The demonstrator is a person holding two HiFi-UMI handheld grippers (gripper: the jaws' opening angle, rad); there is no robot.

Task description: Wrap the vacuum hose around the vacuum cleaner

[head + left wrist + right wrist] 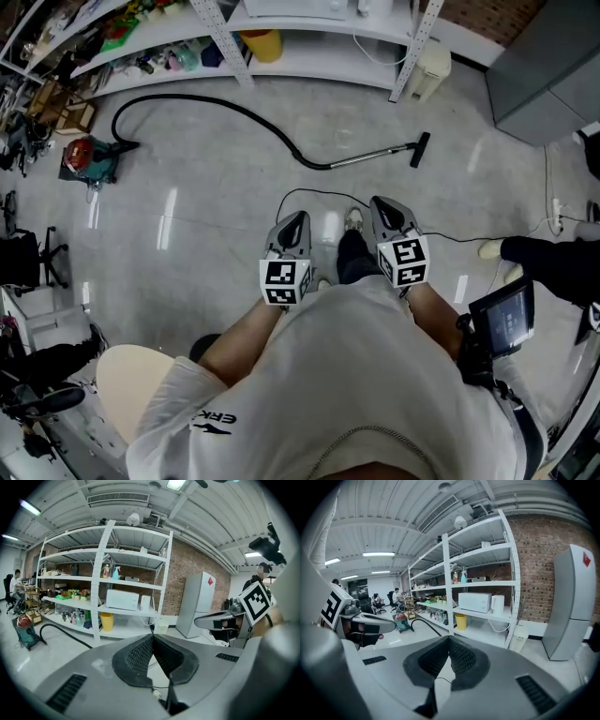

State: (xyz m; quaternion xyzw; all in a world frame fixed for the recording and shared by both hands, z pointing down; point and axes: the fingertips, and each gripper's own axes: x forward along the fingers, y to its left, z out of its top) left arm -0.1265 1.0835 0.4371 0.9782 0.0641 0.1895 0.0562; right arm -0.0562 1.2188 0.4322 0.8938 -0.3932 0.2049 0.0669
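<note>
A small red and teal vacuum cleaner stands on the floor at the far left by the shelves. Its black hose curves across the floor to a metal wand ending in a black floor nozzle. The same vacuum cleaner and hose show low at the left of the left gripper view, and the vacuum cleaner appears small in the right gripper view. My left gripper and right gripper are held side by side in front of me, both shut and empty, well short of the hose.
White metal shelving runs along the far wall with a yellow bucket on its lowest shelf. A thin black cable crosses the floor by my feet. A person's dark sleeve and shoe reach in at right. Office chairs stand at left.
</note>
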